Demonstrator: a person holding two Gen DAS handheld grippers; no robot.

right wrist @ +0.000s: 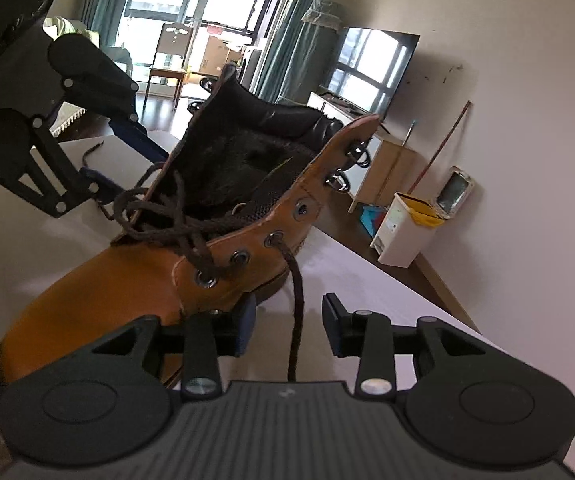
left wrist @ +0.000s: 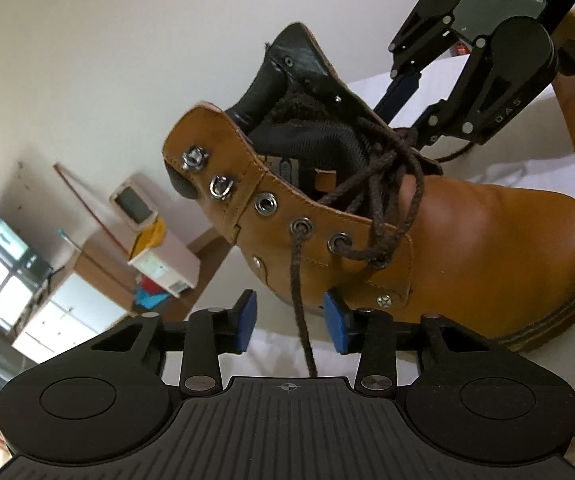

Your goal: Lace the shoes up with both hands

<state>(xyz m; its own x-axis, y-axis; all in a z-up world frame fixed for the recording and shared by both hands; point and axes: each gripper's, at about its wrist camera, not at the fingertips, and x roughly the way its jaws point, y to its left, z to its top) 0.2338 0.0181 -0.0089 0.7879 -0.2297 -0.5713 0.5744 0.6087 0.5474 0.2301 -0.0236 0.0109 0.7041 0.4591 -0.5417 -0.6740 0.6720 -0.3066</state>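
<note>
In the left wrist view, the left gripper (left wrist: pixel 290 318) is pointing at the side of a tan boot (left wrist: pixel 467 240) that is standing on a white table (left wrist: pixel 271 354). Its blue pads (left wrist: pixel 246 320) are standing partly apart, and a brown lace (left wrist: pixel 302 312) is hanging down out of an eyelet (left wrist: pixel 301 226) and passing between them without either pad pressing on it, so the fingers are holding nothing. More lace is crossing loosely over the boot's tongue. Beyond the boot the right gripper (left wrist: pixel 409 110) is reaching in from the upper right, its tips down by the lacing on the far side; whether it is gripping anything there cannot be told from here.

In the right wrist view, the right gripper (right wrist: pixel 289 326) is facing the other side of the same boot (right wrist: pixel 99 280). Its pads are also partly apart, with a lace end (right wrist: pixel 296 312) hanging from an eyelet (right wrist: pixel 274 239) and running down through the gap, touching neither pad. The near pad (right wrist: pixel 247 326) is sitting just beside the boot's sole. The left gripper (right wrist: pixel 105 160) is showing at upper left beyond the boot, near the crossed laces, with another lace tip (right wrist: pixel 92 151) lying on the table (right wrist: pixel 387 292) behind it
</note>
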